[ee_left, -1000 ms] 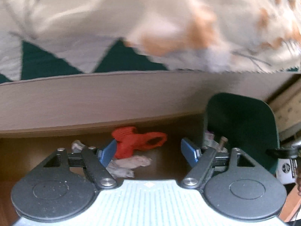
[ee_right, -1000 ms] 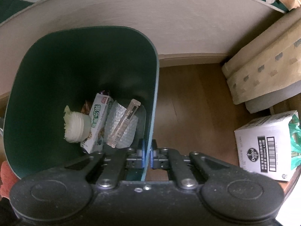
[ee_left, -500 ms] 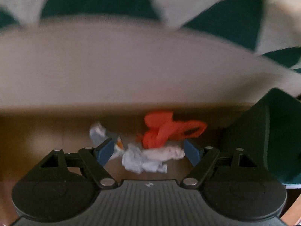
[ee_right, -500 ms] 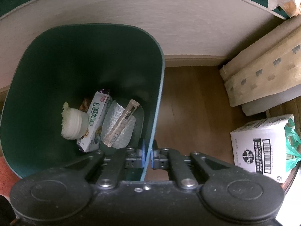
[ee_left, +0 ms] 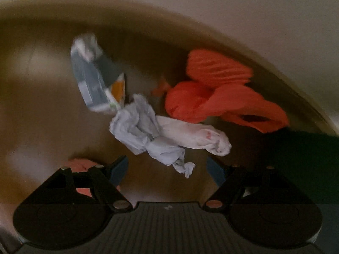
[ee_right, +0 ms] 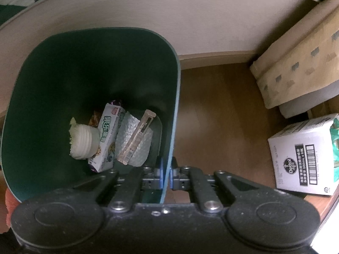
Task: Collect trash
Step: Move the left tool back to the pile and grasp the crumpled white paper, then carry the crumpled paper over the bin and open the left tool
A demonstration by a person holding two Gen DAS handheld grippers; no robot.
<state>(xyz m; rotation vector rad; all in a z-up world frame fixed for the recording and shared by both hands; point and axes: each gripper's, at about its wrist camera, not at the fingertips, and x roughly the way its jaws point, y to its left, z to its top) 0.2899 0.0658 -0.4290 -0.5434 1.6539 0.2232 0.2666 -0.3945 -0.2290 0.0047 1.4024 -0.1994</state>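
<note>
Left wrist view: your left gripper [ee_left: 167, 170] points down at the brown wood floor [ee_left: 42, 110], jaws spread wide with nothing between the blue pads. Just ahead of them lies a crumpled pale-blue tissue [ee_left: 144, 135], twisted to a point at the near end. It touches a wadded white tissue [ee_left: 197, 137] on its right and a creased grey-and-white foil wrapper [ee_left: 95, 80] with an orange corner behind. An orange-red plastic bag [ee_left: 216, 97], thin and pleated with a looped handle, sits just beyond. Picture is motion-blurred.

Right wrist view: your right gripper [ee_right: 166, 174] is clamped on the thin rim of the dark green plastic bin [ee_right: 84, 67], one pad on each side of the wall. Inside the bin: a ribbed white paper cup [ee_right: 84, 140], a glossy snack wrapper [ee_right: 107, 139], bubble wrap [ee_right: 137, 146] and a clear rigid strip [ee_right: 137, 137]. A white Dettol carton [ee_right: 303, 156] stands on the floor to the right, well apart.
</note>
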